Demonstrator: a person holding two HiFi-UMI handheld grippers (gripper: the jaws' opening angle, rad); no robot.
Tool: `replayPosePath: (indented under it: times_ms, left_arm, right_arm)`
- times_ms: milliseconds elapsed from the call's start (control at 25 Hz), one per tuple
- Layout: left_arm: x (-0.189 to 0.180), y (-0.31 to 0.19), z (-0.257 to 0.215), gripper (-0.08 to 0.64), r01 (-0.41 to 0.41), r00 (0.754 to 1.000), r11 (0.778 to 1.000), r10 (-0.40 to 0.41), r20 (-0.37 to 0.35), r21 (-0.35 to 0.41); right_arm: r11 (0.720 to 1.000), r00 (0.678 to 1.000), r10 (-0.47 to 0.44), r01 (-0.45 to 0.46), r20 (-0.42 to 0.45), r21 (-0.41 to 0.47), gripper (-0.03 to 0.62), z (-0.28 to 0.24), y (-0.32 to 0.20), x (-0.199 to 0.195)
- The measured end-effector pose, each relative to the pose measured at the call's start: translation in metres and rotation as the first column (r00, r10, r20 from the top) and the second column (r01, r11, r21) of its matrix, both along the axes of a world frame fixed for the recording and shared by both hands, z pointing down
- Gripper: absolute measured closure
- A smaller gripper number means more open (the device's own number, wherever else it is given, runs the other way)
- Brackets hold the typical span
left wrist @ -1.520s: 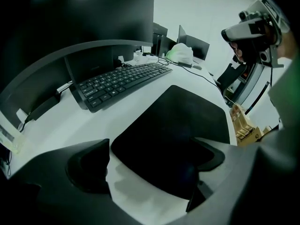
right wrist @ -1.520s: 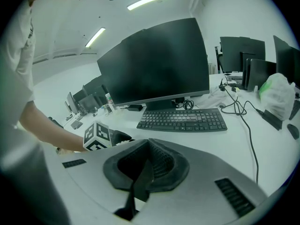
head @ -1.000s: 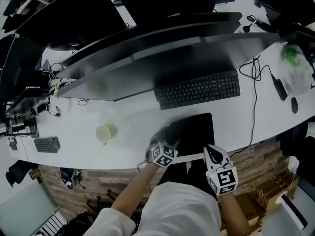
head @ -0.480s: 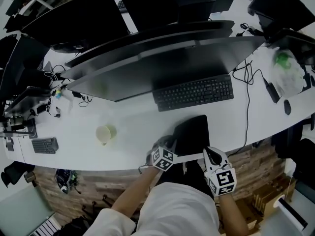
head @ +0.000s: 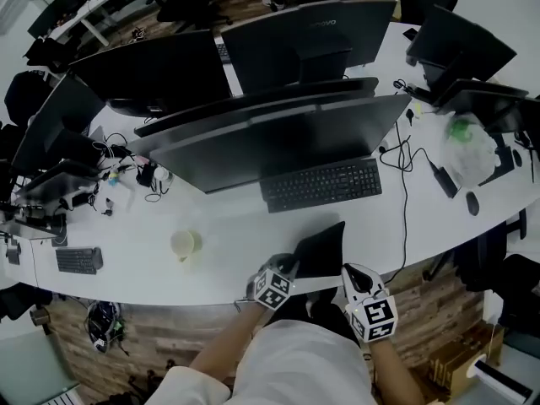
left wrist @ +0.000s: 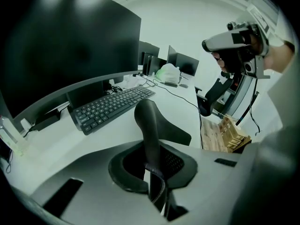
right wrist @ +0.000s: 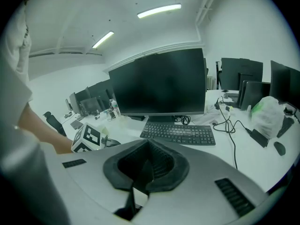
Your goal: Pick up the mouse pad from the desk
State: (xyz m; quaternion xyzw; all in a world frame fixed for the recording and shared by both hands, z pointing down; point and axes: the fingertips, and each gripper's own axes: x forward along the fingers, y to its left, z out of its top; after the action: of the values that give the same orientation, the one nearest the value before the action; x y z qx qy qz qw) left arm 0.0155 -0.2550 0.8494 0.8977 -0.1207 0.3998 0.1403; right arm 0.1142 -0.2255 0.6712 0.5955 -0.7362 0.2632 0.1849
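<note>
Mouse pad point(head: 322, 247) held up at the near edge of the white worktop point(head: 228, 256) by both grippers.

Curved worktop carries a wide dark monitor point(head: 278, 137), with a black keyboard point(head: 321, 184) in front of it, just beyond the pad. Pad is black and bent, its left side curling upward. Left gripper point(head: 288, 265): fingers point(left wrist: 176, 163) have just been closing and now clamp the pad's near left edge. Right gripper point(head: 348, 270): fingers point(right wrist: 161, 163) pressed together on a thin dark edge at the pad's near right corner. Pale cup point(head: 184, 243) stands well left of the pad.
</note>
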Motion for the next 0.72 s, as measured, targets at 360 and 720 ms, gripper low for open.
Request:
replayPosePath:
  times_ms: [360,720]
  left_arm:
    - [-0.002,0.013,-0.061,0.517,0.016,0.998,0.997,-0.012,-0.058,0.075]
    - [-0.002,0.032,-0.142,0.517,0.139,0.985,0.975,-0.118,-0.127,0.171]
  right_arm:
    - [0.997,0.999,-0.036,0.038,-0.032,0.06,0.581,-0.041,0.013,0.015]
    - [0.979,0.988,-0.153,0.155,-0.022,0.129,0.581,-0.098,0.041,0.032]
